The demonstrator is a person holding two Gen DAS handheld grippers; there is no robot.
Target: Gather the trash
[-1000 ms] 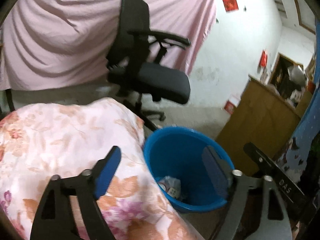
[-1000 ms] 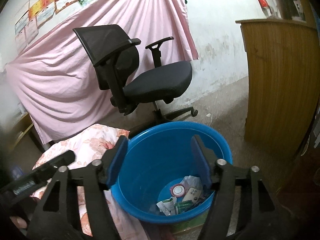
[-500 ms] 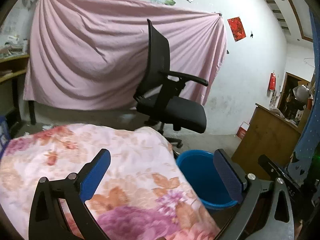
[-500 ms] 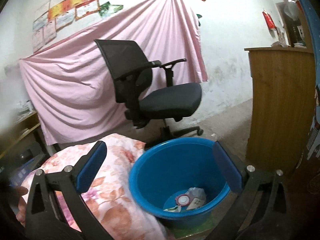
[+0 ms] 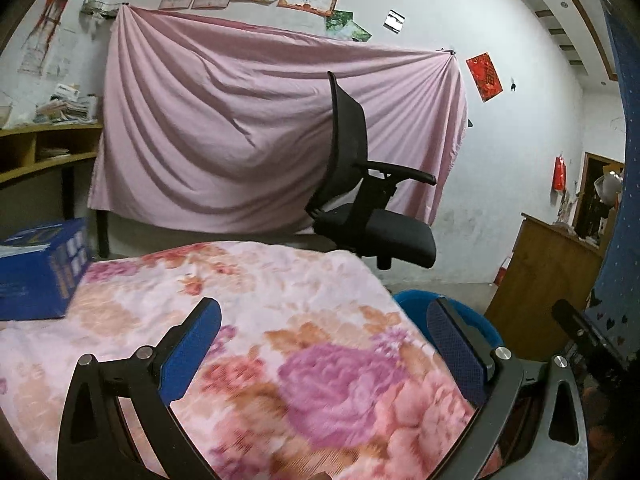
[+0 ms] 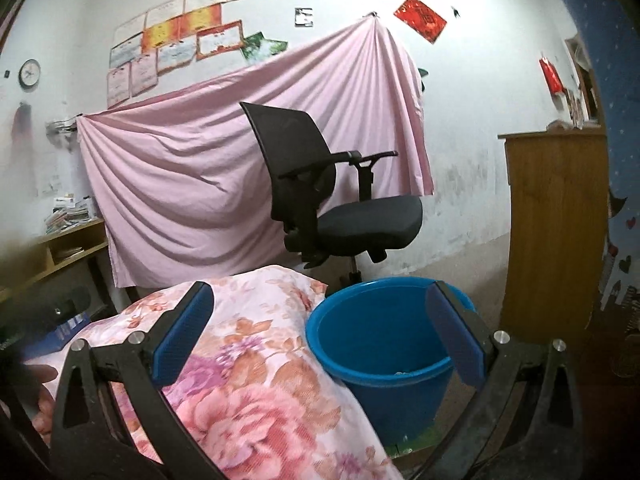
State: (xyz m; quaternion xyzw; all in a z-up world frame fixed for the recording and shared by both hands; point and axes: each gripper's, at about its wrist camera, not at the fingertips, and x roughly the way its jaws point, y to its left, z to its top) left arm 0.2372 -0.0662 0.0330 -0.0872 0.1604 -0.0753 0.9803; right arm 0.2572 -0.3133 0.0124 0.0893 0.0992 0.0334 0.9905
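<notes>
Blue bucket beside floral cloth, left tool and right tool both spread, empty

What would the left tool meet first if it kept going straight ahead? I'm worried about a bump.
Probably the floral cloth: the open, empty left tool points slightly downward over it. If it cleared the cloth's far edge, the black office chair comes next; depth is unclear.
</notes>
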